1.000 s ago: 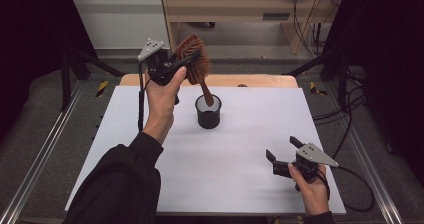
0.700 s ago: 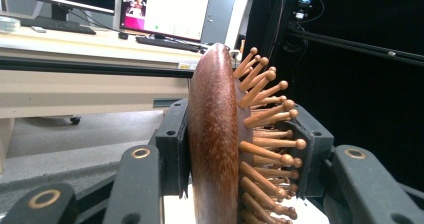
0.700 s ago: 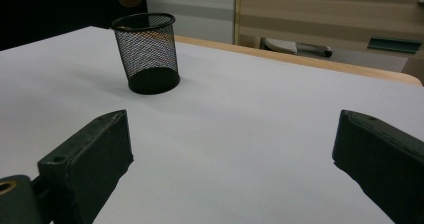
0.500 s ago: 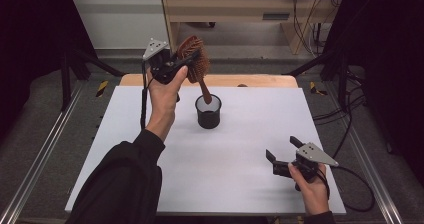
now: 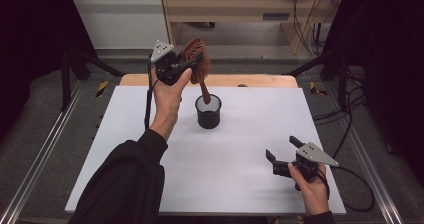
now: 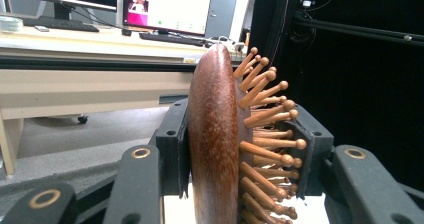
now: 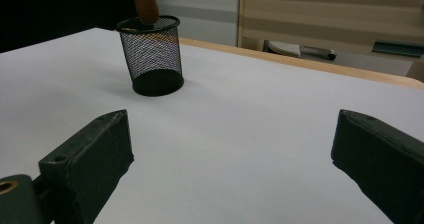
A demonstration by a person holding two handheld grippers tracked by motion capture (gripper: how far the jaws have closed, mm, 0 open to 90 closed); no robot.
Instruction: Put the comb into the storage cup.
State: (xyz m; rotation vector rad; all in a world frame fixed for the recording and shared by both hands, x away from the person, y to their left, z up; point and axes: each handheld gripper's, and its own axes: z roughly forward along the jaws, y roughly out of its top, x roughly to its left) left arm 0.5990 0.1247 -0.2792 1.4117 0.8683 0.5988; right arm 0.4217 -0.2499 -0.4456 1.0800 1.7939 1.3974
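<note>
Wooden and reddish-brown, the hairbrush (image 5: 196,59) sits clamped in our left gripper (image 5: 181,66), raised above the far half of the white table (image 5: 150,174). In the left gripper view the jaws press on either side of the brush head (image 6: 215,134), one against its smooth back and the other among the round-tipped pegs (image 6: 267,134), so the grip falls on the widest, firmest part. We hold it there, we judge, because that leaves the handle (image 5: 204,93) free to hang down and be steered.

Moving right, the handle slants down into the mouth of the black mesh cup (image 5: 208,112), which stands upright near the middle of the table's far half. Its tip is past the rim; in the right gripper view the handle (image 7: 145,3) enters the cup's (image 7: 152,54) top, though we cannot tell whether it touches the bottom. The brush is either going into the cup or coming out of it.

Further right, at the near right corner of the table, our right gripper (image 5: 284,155) hovers low with its jaws spread wide and nothing between them. We keep it well apart from the cup, likely so that it stays clear of the left arm's work while still facing the cup.
</note>
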